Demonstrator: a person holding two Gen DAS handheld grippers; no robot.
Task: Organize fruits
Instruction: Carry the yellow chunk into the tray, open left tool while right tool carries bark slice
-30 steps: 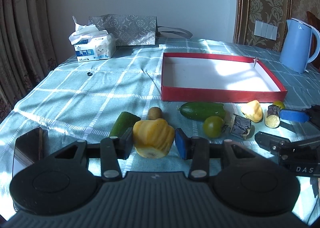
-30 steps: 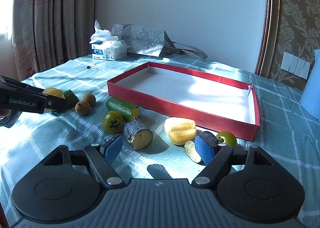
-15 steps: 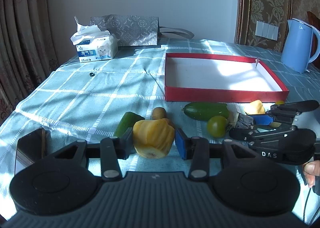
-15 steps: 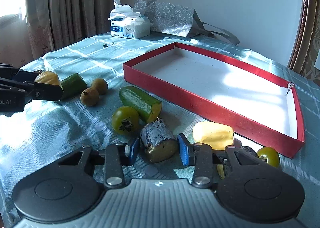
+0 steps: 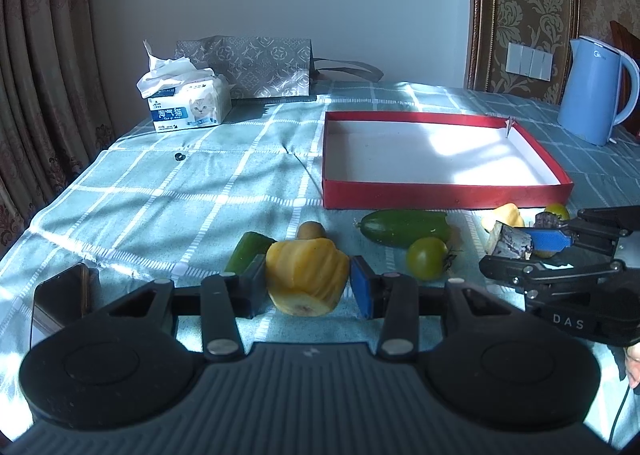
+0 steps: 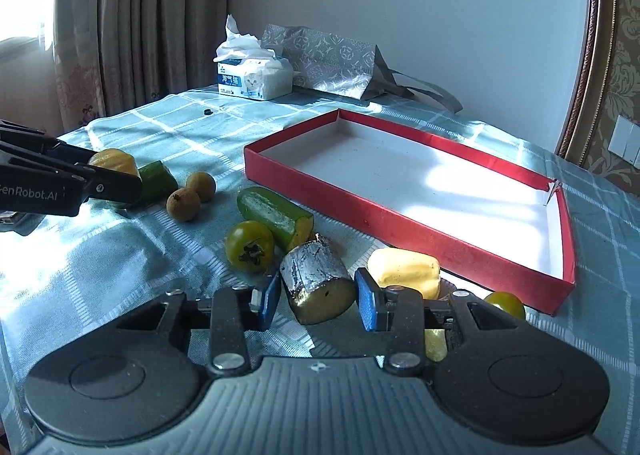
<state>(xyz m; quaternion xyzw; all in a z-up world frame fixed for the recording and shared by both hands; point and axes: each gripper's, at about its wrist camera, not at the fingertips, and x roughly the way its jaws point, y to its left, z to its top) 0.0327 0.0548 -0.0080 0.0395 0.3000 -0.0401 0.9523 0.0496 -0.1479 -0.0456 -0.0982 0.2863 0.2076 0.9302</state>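
Note:
My left gripper [image 5: 308, 287] is shut on a yellow ridged fruit piece [image 5: 306, 275] low over the checked cloth. In the right wrist view that fruit [image 6: 112, 161] shows at the far left. My right gripper [image 6: 316, 297] is shut on a grey-barked stub [image 6: 318, 283] with a yellow cut end, and its blue pads press both sides. The stub [image 5: 510, 245] also appears at the right in the left wrist view. Behind stands a red tray [image 6: 400, 215] with a bare white floor. A cut cucumber [image 6: 276, 215] and a green round fruit [image 6: 250, 245] lie just ahead.
Two small brown fruits [image 6: 184, 205], a green cucumber piece [image 6: 156, 181], a pale yellow piece [image 6: 404, 271] and another green fruit [image 6: 505, 303] lie on the cloth. A tissue box [image 5: 188, 105], grey bag [image 5: 256, 67], blue kettle [image 5: 596, 91] and phone [image 5: 60, 299] ring the table.
My right gripper swung left from the dark-skinned piece by the tray corner to the grey stub and closed on it. The left gripper kept still with the yellow fruit.

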